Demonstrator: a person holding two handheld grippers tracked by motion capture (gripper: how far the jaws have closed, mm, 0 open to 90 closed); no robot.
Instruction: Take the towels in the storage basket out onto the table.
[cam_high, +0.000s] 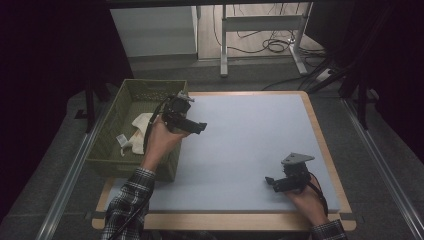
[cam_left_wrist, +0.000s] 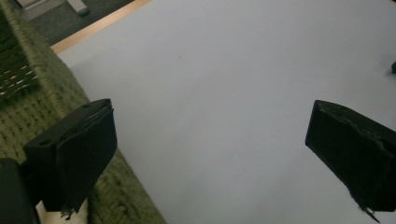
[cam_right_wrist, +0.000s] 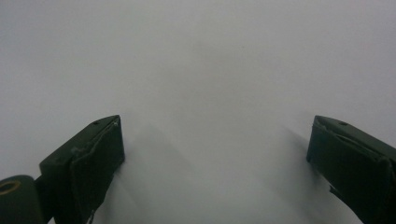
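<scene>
My left gripper is held above the right wall of a green woven basket and points right over the pale blue mat. In the left gripper view its jaws stand wide apart with nothing between them, the basket wall beside the left jaw. My right gripper rests low on the mat near the front right corner, pointing left. Its own view has its jaws wide apart over bare mat, holding nothing. A white crumpled cloth lies inside the basket.
The mat lies on a wooden table with a light rim. Beyond the far edge stand a white cabinet, a metal desk frame and loose cables on the floor. Dark curtains flank both sides.
</scene>
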